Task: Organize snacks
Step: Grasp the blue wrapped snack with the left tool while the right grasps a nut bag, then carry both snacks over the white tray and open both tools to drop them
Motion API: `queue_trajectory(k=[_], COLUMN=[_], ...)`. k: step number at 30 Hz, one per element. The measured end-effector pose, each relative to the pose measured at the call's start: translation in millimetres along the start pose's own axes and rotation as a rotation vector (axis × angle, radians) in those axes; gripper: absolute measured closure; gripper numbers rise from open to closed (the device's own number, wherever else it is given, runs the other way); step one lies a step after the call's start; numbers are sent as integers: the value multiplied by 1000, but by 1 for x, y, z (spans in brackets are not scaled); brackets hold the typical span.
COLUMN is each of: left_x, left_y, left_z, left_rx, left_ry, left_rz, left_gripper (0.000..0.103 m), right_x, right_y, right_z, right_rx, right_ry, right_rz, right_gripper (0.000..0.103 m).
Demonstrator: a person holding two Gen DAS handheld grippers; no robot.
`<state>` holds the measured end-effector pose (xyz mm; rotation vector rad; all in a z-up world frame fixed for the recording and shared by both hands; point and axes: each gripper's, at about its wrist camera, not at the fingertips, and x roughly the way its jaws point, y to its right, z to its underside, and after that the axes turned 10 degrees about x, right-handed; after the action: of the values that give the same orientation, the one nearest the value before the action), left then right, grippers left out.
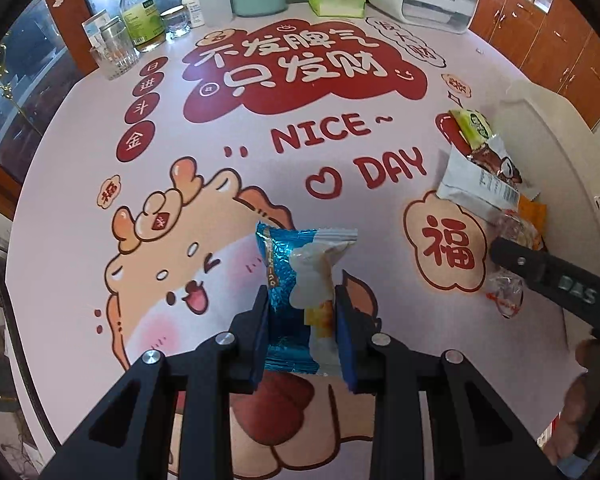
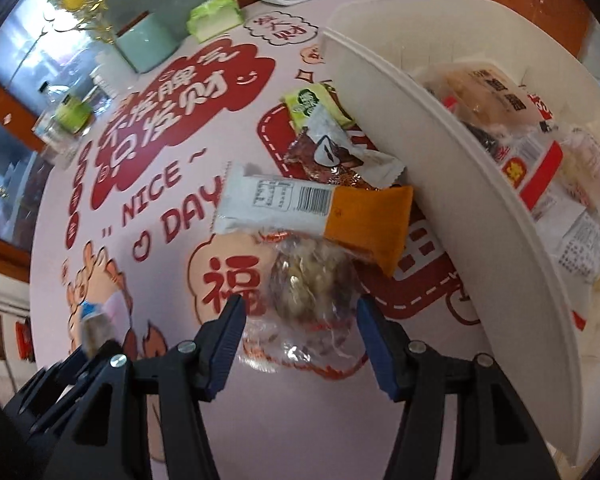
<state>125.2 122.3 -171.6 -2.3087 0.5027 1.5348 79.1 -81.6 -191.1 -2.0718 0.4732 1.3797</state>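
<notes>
Currently left gripper (image 1: pixel 302 316) fingers pinch a blue foil snack packet (image 1: pixel 288 276), lifted above the printed table mat (image 1: pixel 180 160). Right gripper (image 2: pixel 300 344) fingers wide, straddling a clear-wrapped pastry (image 2: pixel 308 280) on the mat, near side of the loose pile beside the white bin (image 2: pixel 480 184). Pastry likely light, crumbly, wrapper slick; grip across the middle, gently. Bin contents partly hidden by its wall; labels blurred. Whether the pads touch the wrapper is unclear.

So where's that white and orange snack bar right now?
In the right wrist view the white and orange snack bar lies on the table just left of the white basket, resting on the clear-wrapped snack ahead of the open right gripper.
</notes>
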Motion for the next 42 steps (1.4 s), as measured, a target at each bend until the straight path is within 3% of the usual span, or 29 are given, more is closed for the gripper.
queue_trajectory(k=[10, 13, 19, 24, 28, 33, 37, 42], left_x=[-2, -6, -19, -38, -59, -85, -104, -120], left_y=[-12, -13, -7, 5, 27, 69, 111, 164], left_z=[2, 3, 1, -6, -17, -38, -55, -77], left_rx=[-14, -18, -23, -20, -1, 43, 94, 146], left_ry=[0, 7, 27, 51, 92, 155, 208, 255], left_rz=[-8, -12, -18, -19, -12, 19, 47, 80], left_gripper=[76, 76, 76, 76, 76, 76, 76, 76], right_x=[15, 14, 5, -20, -50, -96, -128, -155], right_y=[-10, -11, -6, -9, -13, -2, 23, 69], right_z=[-1, 2, 6, 18, 26, 26, 15, -10], right_rx=[-30, -61, -94, -177, -279, -372, -373, -313], right_ry=[43, 62, 48, 0, -2, 92, 170, 205], right_rz=[74, 81, 40, -68, -140, -183, -193, -181], right_gripper=[45, 54, 62, 65, 65, 65, 65, 65])
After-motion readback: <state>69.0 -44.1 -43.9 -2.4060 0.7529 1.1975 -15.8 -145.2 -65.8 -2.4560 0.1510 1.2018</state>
